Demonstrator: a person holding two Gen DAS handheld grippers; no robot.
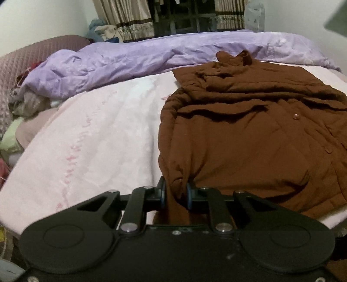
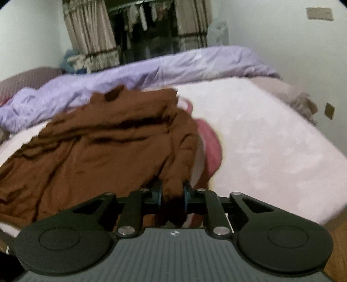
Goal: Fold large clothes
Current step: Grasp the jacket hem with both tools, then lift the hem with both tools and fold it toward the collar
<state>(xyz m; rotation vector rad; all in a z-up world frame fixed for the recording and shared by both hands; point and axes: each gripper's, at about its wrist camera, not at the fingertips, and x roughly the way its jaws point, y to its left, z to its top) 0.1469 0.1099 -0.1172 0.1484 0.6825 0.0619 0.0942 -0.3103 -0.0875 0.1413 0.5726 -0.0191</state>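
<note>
Left wrist view: we have both jaws pinching the brown jacket [image 1: 249, 134] hem at the bed's [image 1: 97, 141] near edge; its length runs away toward the purple quilt [image 1: 130, 60]

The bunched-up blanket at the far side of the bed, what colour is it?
Light purple. The blanket shows best in the left wrist view, lying beyond the brown coat.

- Dim indoor light; the window [image 1: 190, 19] behind the curtains is dark.
- Soft shadows sit in the folds of the brown coat [image 1: 249, 134].
- The right wrist view is smeared with blur; the left is sharper.
- Fisheye bending curves the bed [image 2: 271, 141] and walls, with dark corners.
</note>
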